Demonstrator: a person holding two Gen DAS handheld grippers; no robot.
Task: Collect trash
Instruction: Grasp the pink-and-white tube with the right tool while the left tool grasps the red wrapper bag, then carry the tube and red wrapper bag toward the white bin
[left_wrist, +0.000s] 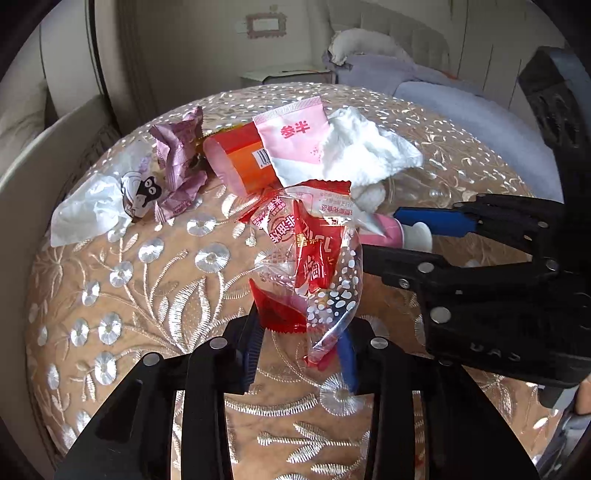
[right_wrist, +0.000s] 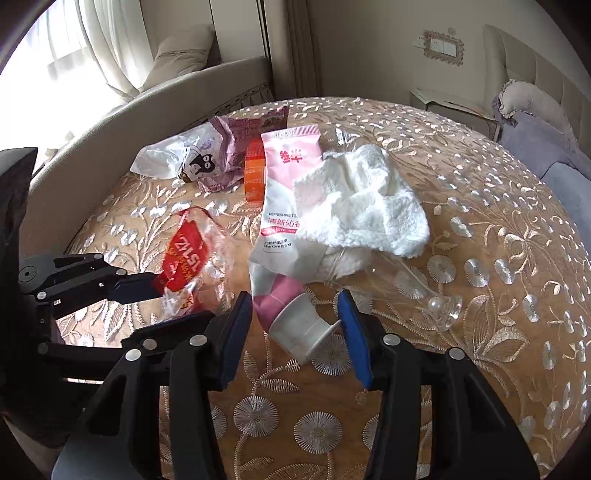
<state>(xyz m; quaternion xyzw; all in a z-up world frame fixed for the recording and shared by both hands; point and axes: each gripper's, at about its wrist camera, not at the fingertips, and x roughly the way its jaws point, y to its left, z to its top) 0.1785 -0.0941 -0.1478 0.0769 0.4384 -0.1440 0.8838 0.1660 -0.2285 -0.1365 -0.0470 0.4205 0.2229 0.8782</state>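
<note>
Soft daylight fills both views, coming from a curtained window (right_wrist: 55, 48) at the upper left of the right wrist view, where the pane is blown out to white. The embroidered tablecloth (left_wrist: 147, 288) throws silvery glints. Shadows are faint and diffuse. Focus is sharp at centre; the fisheye lens bends the room toward the edges, and the corners are vignetted black.

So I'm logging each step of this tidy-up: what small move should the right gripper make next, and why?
Probably close the right gripper the rest of the way. The white cap of the pink toothpaste tube lies between its blue pads, with gaps showing on both sides. The left gripper already pinches the red-and-clear wrapper, so the tube seems the next piece.
</note>
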